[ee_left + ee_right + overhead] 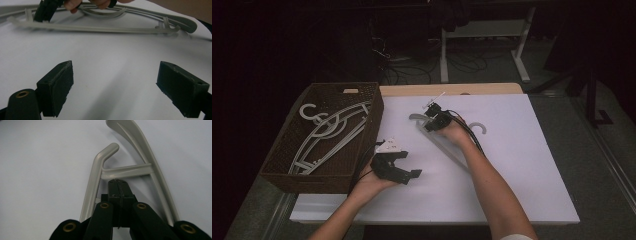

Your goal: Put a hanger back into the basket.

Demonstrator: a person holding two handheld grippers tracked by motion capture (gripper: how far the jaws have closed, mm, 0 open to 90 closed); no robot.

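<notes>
A grey plastic hanger [446,146] lies flat on the white table [522,165], with its hook [480,128] pointing right. My right gripper [430,114] is at the hanger's far end. In the right gripper view the hanger [93,182] has a bar on each side of the right gripper [118,185]. Its jaws are pressed together, with the tips just under a short cross strut [127,170]. I cannot tell whether they pinch any plastic. My left gripper [408,164] rests open near the basket, and nothing is between the left gripper's [115,87] pads. The hanger [100,28] lies ahead of it.
A dark wicker basket [287,165] stands at the table's left edge with several grey hangers [329,135] inside. Beyond the table's far edge are desk legs [443,55] and cables on the floor. Bare white surface spreads to the right and front.
</notes>
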